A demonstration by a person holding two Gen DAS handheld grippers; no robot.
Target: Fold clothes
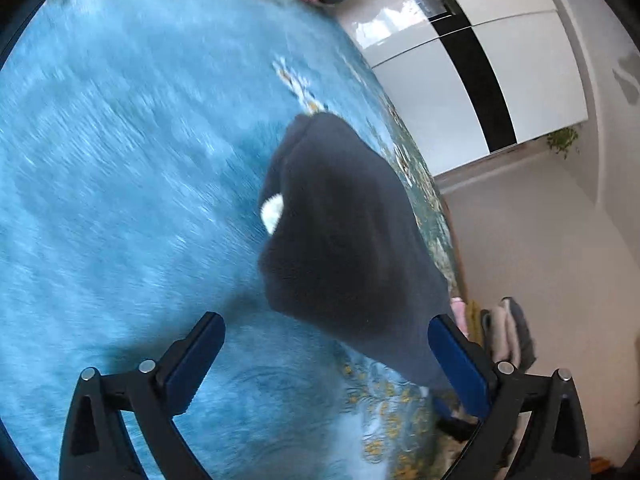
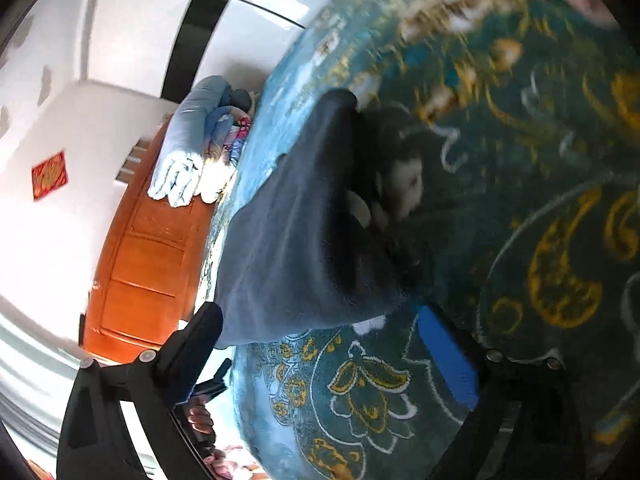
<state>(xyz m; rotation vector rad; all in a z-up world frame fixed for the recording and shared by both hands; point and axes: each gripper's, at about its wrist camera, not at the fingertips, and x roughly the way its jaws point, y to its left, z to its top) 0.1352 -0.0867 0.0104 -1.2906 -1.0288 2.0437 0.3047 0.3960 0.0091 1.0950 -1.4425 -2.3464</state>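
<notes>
A dark grey garment (image 1: 340,232) lies bunched on a blue patterned bedspread (image 1: 120,160), with a white label showing at its left side. My left gripper (image 1: 324,356) is open, fingers wide apart, just in front of the garment's near edge; the right finger (image 1: 460,364) touches the cloth. In the right wrist view the same garment (image 2: 292,240) lies in a long fold over the bedspread (image 2: 520,160). My right gripper (image 2: 320,344) is open with the garment's near end between its fingers. Both views are motion-blurred.
A stack of folded clothes (image 2: 196,148) sits on an orange wooden cabinet (image 2: 140,260) beside the bed. White wardrobe doors with a black stripe (image 1: 460,80) stand past the bed edge. More folded items (image 1: 508,332) lie low at the right.
</notes>
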